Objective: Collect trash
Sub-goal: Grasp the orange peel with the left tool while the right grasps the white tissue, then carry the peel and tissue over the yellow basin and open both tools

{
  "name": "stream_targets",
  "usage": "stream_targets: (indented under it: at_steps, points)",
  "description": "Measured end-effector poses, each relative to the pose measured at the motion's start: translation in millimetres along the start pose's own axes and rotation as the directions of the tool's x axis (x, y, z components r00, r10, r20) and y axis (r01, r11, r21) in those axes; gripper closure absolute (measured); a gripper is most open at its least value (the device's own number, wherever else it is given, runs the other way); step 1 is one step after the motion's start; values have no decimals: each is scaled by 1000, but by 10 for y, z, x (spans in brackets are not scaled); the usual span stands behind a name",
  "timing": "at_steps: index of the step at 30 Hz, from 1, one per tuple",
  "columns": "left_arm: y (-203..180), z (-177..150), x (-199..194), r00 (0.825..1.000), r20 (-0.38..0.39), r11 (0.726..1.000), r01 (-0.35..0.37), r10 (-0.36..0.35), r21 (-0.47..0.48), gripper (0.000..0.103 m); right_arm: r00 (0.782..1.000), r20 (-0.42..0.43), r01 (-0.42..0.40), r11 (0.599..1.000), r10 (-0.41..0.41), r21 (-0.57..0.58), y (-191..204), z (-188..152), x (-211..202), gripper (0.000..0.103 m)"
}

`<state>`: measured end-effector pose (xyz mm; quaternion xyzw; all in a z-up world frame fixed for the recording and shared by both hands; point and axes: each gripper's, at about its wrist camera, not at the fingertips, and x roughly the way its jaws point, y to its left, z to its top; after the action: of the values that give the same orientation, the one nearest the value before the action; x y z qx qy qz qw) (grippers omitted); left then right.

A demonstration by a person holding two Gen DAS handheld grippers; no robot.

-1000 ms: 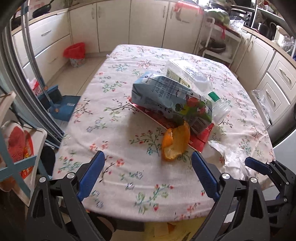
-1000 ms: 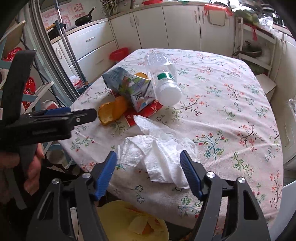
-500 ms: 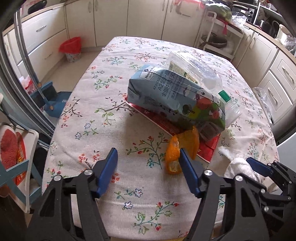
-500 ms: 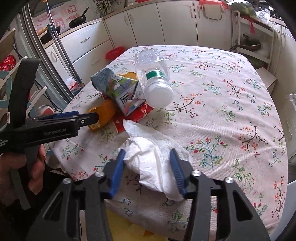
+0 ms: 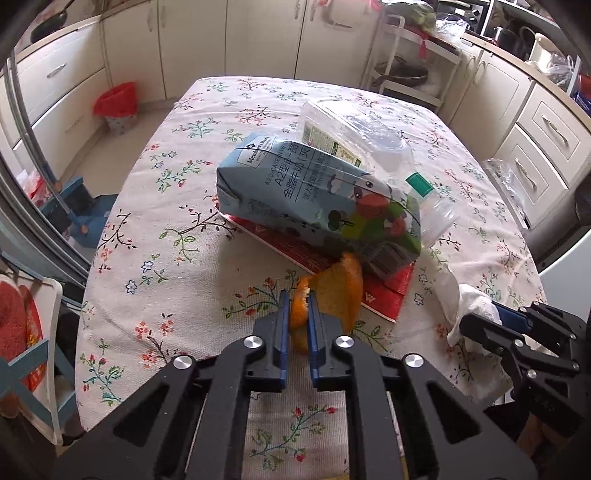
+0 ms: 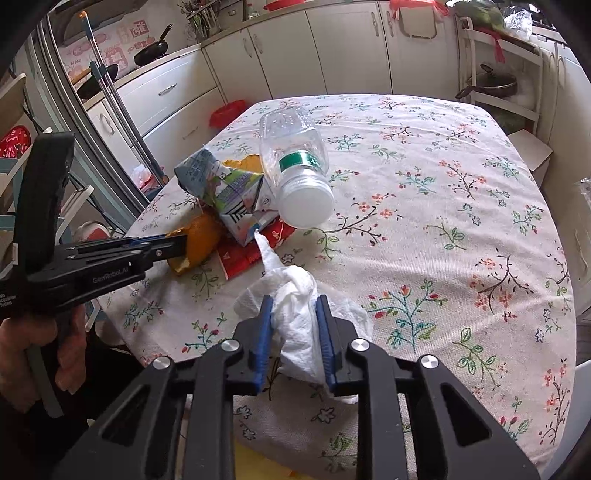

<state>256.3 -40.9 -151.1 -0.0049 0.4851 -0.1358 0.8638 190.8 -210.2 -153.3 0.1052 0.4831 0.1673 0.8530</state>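
On the table (image 5: 155,206), under a floral cloth:

- Milk carton (image 5: 317,199), blue, crushed, lying on its side atop a flat red packet (image 5: 388,295).
- Clear plastic bottle (image 6: 295,162), green label, white cap, on its side, leaning against the carton. Nothing visible inside it.
- Orange peel (image 5: 340,291), at the carton's near end. The left gripper (image 5: 295,306) has just closed; its blue pads pinch the peel's edge.
- White paper tissue (image 6: 295,317), crumpled, near the table's front edge. The right gripper (image 6: 293,310) has just been closing, and its pads press the tissue from both sides.

Around the room:

- Cream cabinets (image 5: 258,33) along the walls.
- Red-lined waste bin (image 5: 118,107) on the floor beyond the table's far left corner.
- Blue dustpan (image 5: 88,218) to the left.
- Wire rack holding a dark pan (image 6: 491,83) at the right.
- A hand (image 6: 40,354) grips the left tool's handle.
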Motion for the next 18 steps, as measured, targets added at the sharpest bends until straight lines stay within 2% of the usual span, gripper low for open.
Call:
stream_targets:
  at_steps: [18]
  points:
    - [196, -136, -306, 998, 51, 998, 41, -39, -45, 98, 1000, 11, -14, 1000, 14, 18, -29, -66, -75, 79]
